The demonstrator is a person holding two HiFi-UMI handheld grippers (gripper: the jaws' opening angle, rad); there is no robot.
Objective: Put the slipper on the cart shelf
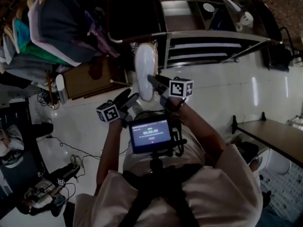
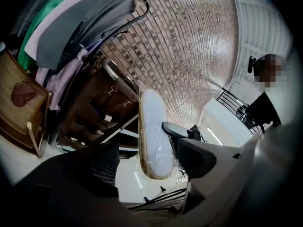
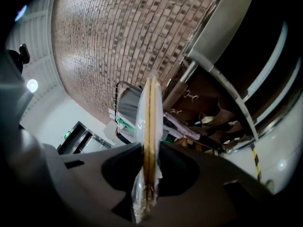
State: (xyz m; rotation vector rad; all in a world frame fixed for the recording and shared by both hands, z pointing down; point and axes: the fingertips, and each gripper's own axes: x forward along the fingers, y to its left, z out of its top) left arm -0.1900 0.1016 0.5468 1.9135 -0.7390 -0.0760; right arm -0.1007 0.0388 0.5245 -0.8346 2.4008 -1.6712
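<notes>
A white-soled slipper [image 1: 145, 72] in a clear plastic wrap is held up in front of the metal cart [image 1: 213, 37]. My right gripper [image 1: 152, 81] is shut on its near end. In the right gripper view the slipper [image 3: 149, 122] stands edge-on, pinched between the right gripper's [image 3: 149, 164] two dark pads. My left gripper [image 1: 129, 98] hangs just left of and below the slipper, open and apart from it. The left gripper view shows the pale sole [image 2: 154, 136] ahead of the left gripper's [image 2: 151, 174] spread jaws, with a right finger [image 2: 182, 129] on it.
A clothes rack [image 1: 42, 27] with hanging garments fills the upper left, with a wooden box [image 1: 90, 79] below it. The cart's top holds a cup [image 1: 208, 7] and other small items. A table corner [image 1: 279, 136] is at the right. Cables [image 1: 61, 145] lie on the floor.
</notes>
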